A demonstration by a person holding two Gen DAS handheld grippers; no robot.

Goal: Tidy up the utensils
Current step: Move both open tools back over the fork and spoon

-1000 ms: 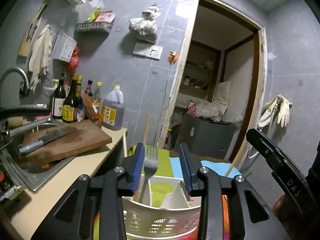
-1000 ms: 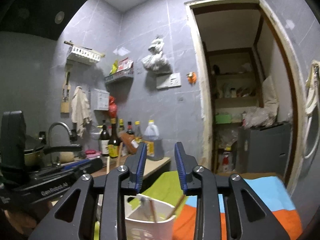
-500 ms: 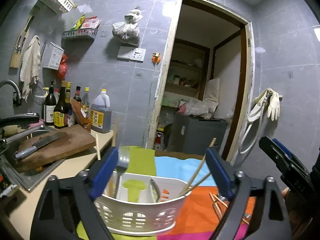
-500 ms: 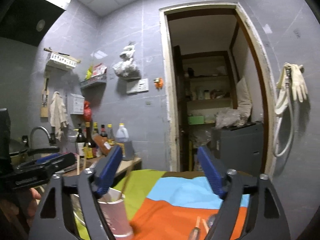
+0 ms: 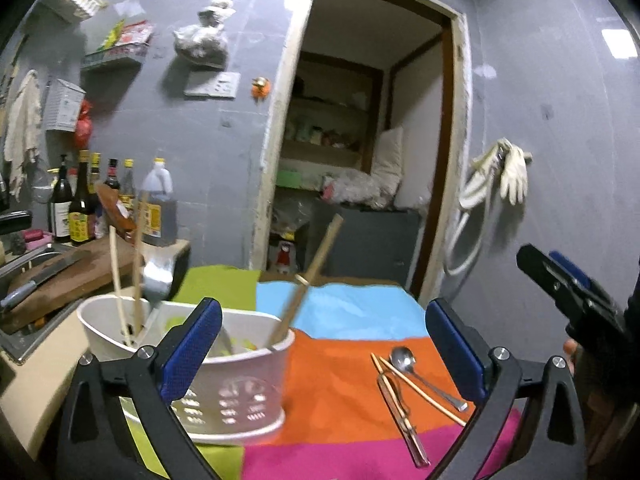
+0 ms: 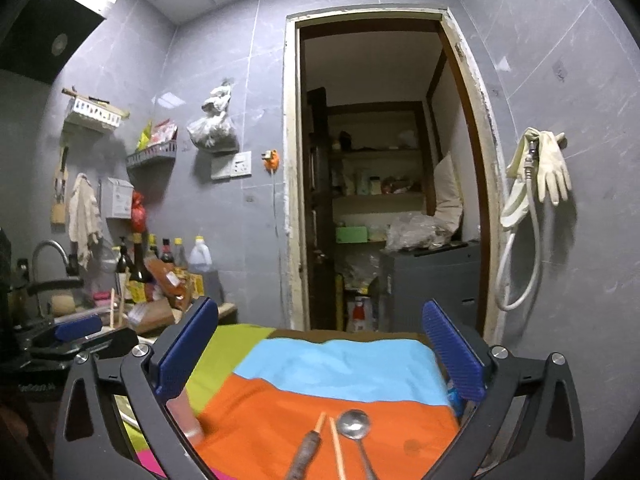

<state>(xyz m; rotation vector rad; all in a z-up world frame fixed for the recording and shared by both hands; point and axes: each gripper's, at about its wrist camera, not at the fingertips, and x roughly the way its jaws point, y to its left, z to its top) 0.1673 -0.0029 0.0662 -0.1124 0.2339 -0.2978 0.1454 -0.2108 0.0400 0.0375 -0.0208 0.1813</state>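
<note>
A white utensil caddy [image 5: 240, 392] stands at the lower left on the striped cloth, holding a fork [image 5: 158, 276] and several chopsticks [image 5: 316, 268]. My left gripper [image 5: 323, 312] hangs beside and above it, its jaws opening wide with nothing between them. A metal spoon [image 5: 404, 360], loose chopsticks [image 5: 420, 390] and a clear-handled utensil [image 5: 400, 416] lie on the orange stripe. My right gripper [image 6: 320, 308] hovers over that spoon [image 6: 354, 426], a chopstick [image 6: 336, 448] and a dark handle [image 6: 306, 452]; its jaws are opening too, and empty.
A counter on the left carries a cutting board with a knife [image 5: 44, 276], sauce bottles [image 5: 80, 208] and a sink. The cloth [image 6: 328, 368] ends before an open doorway [image 6: 380, 200]. Gloves and a hose [image 6: 536, 176] hang on the right wall.
Both grippers went from nearly shut to wide open and swung right, away from the caddy. The fork stays standing in the caddy. The loose spoon and chopsticks came into view.
</note>
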